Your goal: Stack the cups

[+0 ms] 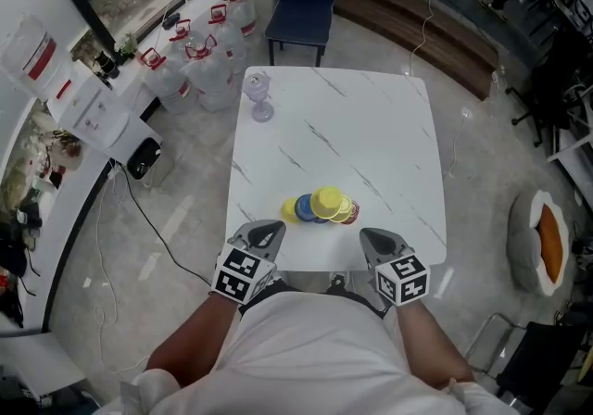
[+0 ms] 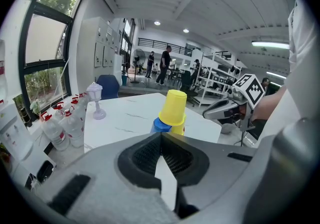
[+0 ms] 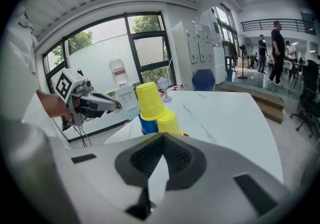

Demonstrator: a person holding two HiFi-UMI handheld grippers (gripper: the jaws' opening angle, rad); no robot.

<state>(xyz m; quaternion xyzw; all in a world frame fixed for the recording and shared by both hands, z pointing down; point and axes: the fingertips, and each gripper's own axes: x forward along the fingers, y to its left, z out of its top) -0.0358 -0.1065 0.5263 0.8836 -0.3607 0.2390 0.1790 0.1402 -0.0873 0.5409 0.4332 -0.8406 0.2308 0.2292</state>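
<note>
The left tongs (image 1: 269, 231) and right tongs (image 1: 372, 236) hang shut and empty over the worktop's (image 1: 371, 144) near edge, flanking the cups there, where a yellow cup (image 1: 326, 200) sits inverted on a blue cup (image 1: 303, 209) beside a second yellow cup (image 3: 169, 120) and a red cup (image 1: 353, 215), so stacking looks unfinished and next calls for opening one pair around a loose cup.

Glossy, smooth white surface (image 1: 371, 126), marble-look with thin grey veins. Smooth, faintly shiny plastic cups (image 1: 324, 206). Matt grey plastic on left hand-held gripper (image 1: 271, 232) and right hand-held gripper (image 1: 373, 239); black, finely ribbed pads (image 2: 145, 155). Polished, reflective floor (image 1: 185, 209).
</note>
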